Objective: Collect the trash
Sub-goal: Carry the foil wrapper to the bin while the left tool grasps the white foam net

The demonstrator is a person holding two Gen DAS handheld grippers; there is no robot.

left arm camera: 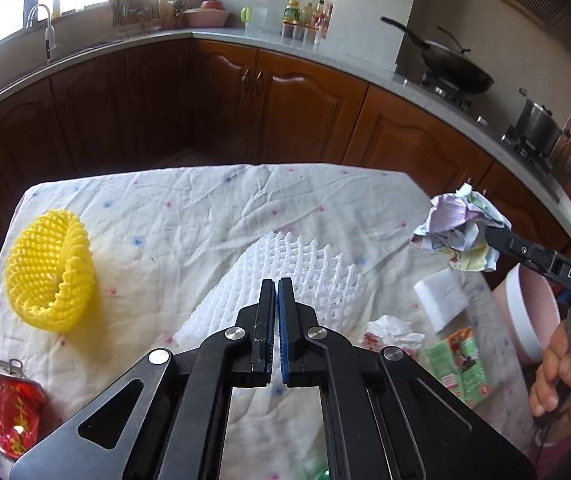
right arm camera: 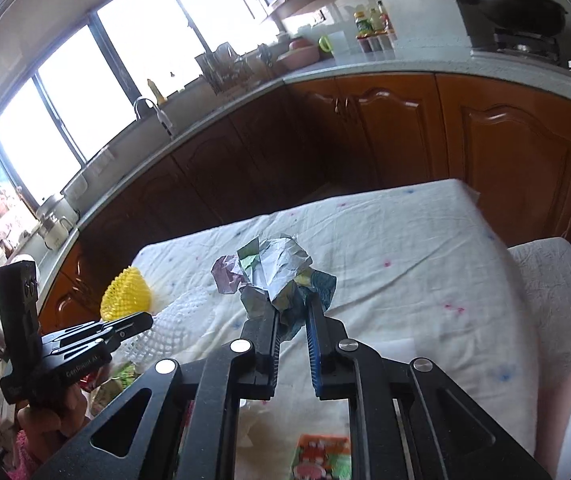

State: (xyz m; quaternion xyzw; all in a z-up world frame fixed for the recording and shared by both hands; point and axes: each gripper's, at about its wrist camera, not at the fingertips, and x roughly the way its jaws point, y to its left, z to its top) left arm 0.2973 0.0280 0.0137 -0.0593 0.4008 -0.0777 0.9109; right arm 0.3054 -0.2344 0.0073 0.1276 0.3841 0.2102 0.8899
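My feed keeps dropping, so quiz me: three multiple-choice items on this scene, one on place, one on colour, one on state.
1. Where is the red can?
A. near left of the table
B. on the stove
C. in the sink

2. What colour is the net at the table's left?
A. yellow
B. blue
C. black

3. What does the right gripper hold?
A. nothing
B. paper wad
C. the wok

Answers:
1 A, it lies on the cloth by that corner.
2 A, plainly yellow.
3 B, jaws clamp the wad, lifted off the table.
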